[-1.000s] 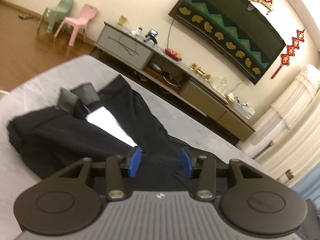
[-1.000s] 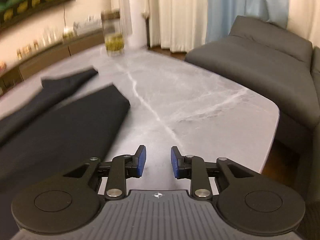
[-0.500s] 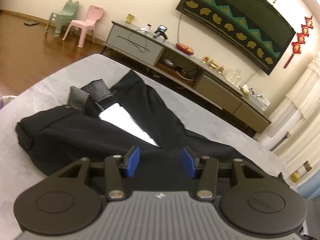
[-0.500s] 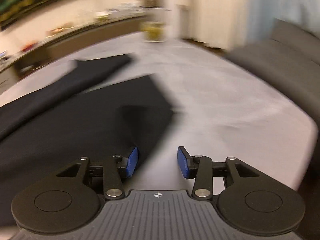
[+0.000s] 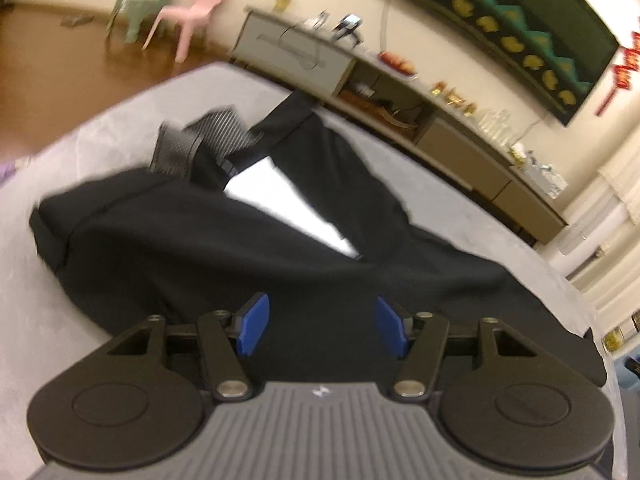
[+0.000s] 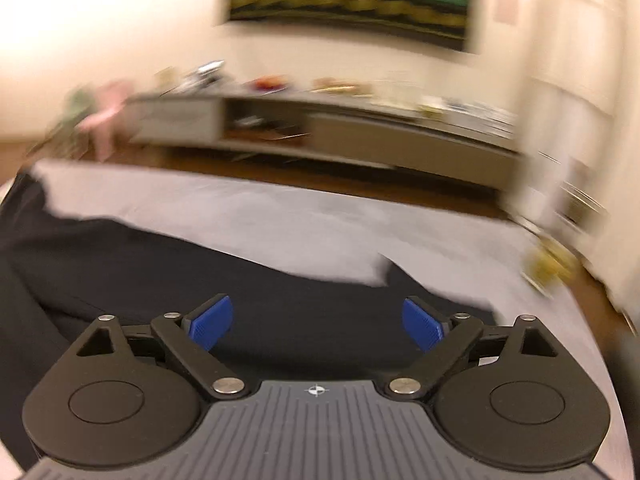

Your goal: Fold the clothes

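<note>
Your left gripper hangs tilted down over the black trousers, its blue pads about half spread and opening; dark cloth shows behind the gap, but neither pad presses on it, so you are holding nothing there. Your right gripper has its blue pads very wide and opening further; black fabric lies below and beyond them, and again nothing is pinched.

The trousers lie spread across the grey marbled table. In the left wrist view the waist end sits toward the table's far left edge, bunched, with a grey patterned lining turned out at the far side and a bright patch showing in a gap in the black cloth. From there the fabric runs toward the table's right edge, passing under your left gripper. In the right wrist view one leg stretches from the left edge of the table to end just past the right pad, with bare table surface beyond it up to the far edge.

This view is heavily blurred. Past the table stand a low cabinet, a dark wall hanging, and two small plastic chairs, one pink and one green, on the wooden floor.
</note>
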The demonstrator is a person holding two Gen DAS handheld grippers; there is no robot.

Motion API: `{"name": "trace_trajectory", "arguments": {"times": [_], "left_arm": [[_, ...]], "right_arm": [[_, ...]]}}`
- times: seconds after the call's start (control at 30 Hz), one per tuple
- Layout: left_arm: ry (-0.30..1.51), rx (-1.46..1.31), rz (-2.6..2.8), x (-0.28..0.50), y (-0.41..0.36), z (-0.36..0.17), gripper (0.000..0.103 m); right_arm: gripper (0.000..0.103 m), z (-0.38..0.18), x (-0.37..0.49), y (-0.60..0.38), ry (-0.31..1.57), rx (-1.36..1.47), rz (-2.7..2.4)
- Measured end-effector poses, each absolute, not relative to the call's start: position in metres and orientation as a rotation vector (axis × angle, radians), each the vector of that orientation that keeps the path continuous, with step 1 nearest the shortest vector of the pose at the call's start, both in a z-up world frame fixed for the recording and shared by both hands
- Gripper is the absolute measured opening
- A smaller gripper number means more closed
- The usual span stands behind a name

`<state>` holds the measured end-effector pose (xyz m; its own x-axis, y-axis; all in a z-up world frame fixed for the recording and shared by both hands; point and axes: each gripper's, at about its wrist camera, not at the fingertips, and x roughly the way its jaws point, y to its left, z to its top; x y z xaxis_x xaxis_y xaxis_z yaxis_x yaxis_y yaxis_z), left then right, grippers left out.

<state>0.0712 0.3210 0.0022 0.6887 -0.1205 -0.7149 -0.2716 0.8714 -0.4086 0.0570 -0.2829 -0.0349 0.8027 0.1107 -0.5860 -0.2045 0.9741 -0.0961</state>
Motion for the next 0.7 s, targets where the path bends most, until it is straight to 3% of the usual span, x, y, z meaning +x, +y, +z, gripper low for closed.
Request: {"name": "trace_trajectory", "arguments": {"times": [0.2,0.3,0.5,0.57,0.6,0.63,0.67,0.7], "left_arm": [[0.889,-0.535,0.154,0.083,0.321,-0.021,0.068],[0.885,-0.521,0.176,0.082,0.320,-0.021,0.068],[0.888,-0.547,0.168,0.080,0.325,-0.018,0.068],[0.875,-0.561,0.170,0.078,0.330,-0.014,0.068],[0.860,-0.567,0.175,0.076,0.333,-0.010,0.068],[0.831,-0.568,0.194,0.073,0.338,-0.004,0.068],[0.801,-0.569,0.215,0.069,0.343,0.002,0.068],[0.760,-0.576,0.243,0.064,0.351,0.010,0.068]], "right_arm": [[0.094,-0.039,0.166,-0.176,0.655,-0.222,0.548],[0.102,-0.041,0.198,-0.113,0.673,-0.224,0.744],[0.101,-0.058,0.259,-0.018,0.740,-0.335,0.939],[0.081,-0.063,0.270,0.004,0.790,-0.374,0.958],[0.036,-0.065,0.274,0.010,0.827,-0.388,0.955],[0.010,-0.065,0.274,0.015,0.847,-0.409,0.946],[0.010,-0.061,0.268,0.017,0.835,-0.437,0.939],[0.003,-0.053,0.260,0.017,0.809,-0.452,0.945]]}}
